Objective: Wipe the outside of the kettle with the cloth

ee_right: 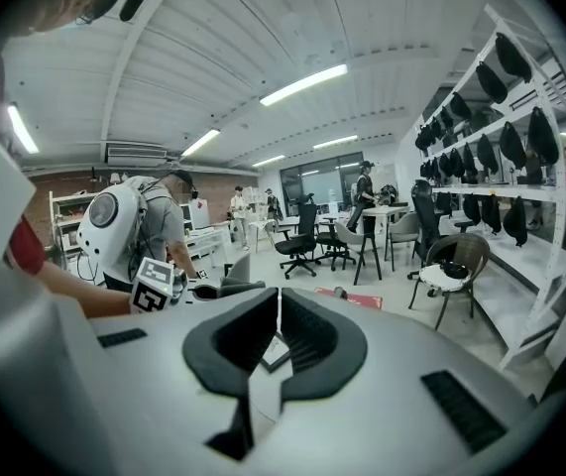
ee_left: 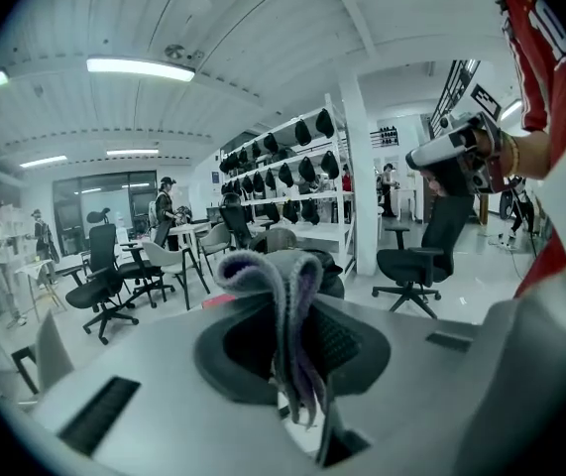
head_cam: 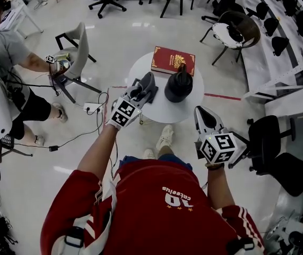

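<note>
while the soft, limp cloth (ee_left: 281,286) is pinched in the left gripper (head_cam: 147,85) over the table's (head_cam: 164,113) left edge, the right gripper (head_cam: 204,118) is held off its near right edge, jaws pressed together on nothing. the kettle (head_cam: 179,84) is stood just right of the middle. it is judged rigid and smooth, likely to slide unless steadied at the handle.

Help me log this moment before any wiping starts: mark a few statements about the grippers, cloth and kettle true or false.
1. The left gripper is shut on the cloth. True.
2. The right gripper grips the kettle. False: it is shut on nothing, away from the kettle.
3. The kettle stands on the round table. True.
4. The red book lies on the floor. False: it lies on the table, beside the kettle.
</note>
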`<act>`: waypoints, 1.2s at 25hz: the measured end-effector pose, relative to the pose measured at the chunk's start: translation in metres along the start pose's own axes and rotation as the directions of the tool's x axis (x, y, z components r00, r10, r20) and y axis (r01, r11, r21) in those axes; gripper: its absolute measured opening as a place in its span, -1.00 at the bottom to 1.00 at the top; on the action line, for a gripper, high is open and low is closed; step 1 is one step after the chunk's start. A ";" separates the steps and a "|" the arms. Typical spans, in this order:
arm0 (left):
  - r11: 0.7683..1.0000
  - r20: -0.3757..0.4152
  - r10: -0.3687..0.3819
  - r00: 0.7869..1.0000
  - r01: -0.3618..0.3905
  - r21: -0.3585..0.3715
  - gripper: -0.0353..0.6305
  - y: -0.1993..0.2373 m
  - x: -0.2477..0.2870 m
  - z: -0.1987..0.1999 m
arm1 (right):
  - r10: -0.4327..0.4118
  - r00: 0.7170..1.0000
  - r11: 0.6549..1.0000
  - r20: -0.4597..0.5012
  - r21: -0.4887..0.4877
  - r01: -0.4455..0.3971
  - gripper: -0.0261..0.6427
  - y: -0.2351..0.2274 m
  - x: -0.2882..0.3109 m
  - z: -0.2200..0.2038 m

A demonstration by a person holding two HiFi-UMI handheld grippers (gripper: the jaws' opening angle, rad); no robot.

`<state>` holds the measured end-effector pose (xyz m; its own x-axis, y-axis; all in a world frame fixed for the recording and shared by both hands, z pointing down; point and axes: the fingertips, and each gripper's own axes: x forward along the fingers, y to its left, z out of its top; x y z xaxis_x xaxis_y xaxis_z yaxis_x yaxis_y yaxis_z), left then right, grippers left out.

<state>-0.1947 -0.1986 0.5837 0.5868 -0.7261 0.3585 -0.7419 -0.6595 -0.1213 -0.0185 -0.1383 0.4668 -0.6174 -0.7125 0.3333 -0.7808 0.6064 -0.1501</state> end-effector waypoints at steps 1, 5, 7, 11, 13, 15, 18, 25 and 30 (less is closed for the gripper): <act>1.000 -0.005 -0.004 1.000 0.004 0.002 -0.74 0.002 0.005 -0.001 | -0.003 1.000 1.000 -0.003 0.002 0.003 -0.86 -0.004 0.002 0.000; 1.000 -0.038 -0.027 0.999 0.028 0.013 -0.74 0.012 0.031 -0.008 | -0.013 1.000 1.000 -0.009 0.009 0.013 -0.85 -0.022 0.010 0.002; 0.999 -0.060 -0.042 0.997 0.044 0.027 -0.74 0.016 0.046 -0.012 | -0.016 1.000 1.000 -0.015 0.013 0.017 -0.86 -0.032 0.015 0.003; 0.995 -0.097 -0.077 0.992 0.082 0.051 -0.74 0.024 0.075 -0.018 | -0.025 0.999 0.999 -0.032 0.022 0.025 -0.86 -0.053 0.026 0.006; 0.994 -0.114 -0.089 0.990 0.096 0.058 -0.74 0.028 0.088 -0.021 | -0.032 0.999 0.999 -0.036 0.026 0.033 -0.86 -0.064 0.033 0.009; 0.993 -0.124 -0.098 0.987 0.106 0.053 -0.74 0.032 0.102 -0.024 | -0.036 0.999 0.999 -0.038 0.028 0.037 -0.86 -0.074 0.040 0.013; 0.992 -0.141 -0.115 0.983 0.122 0.041 -0.74 0.038 0.124 -0.031 | -0.035 0.998 0.999 -0.044 0.028 0.036 -0.86 -0.086 0.051 0.015; 0.979 -0.198 -0.184 0.963 0.197 0.049 -0.74 0.041 0.170 -0.054 | -0.042 0.995 0.998 -0.090 0.036 0.045 -0.85 -0.109 0.064 0.007; 0.969 -0.204 -0.236 0.950 0.245 0.019 -0.74 0.041 0.204 -0.065 | -0.062 0.991 0.996 -0.115 0.052 0.068 -0.85 -0.128 0.069 0.000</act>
<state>-0.1269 -0.3611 0.7122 0.6664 -0.4947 0.5579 -0.5696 -0.8206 -0.0472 0.0385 -0.2649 0.5091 -0.5529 -0.7035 0.4465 -0.8250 0.5372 -0.1752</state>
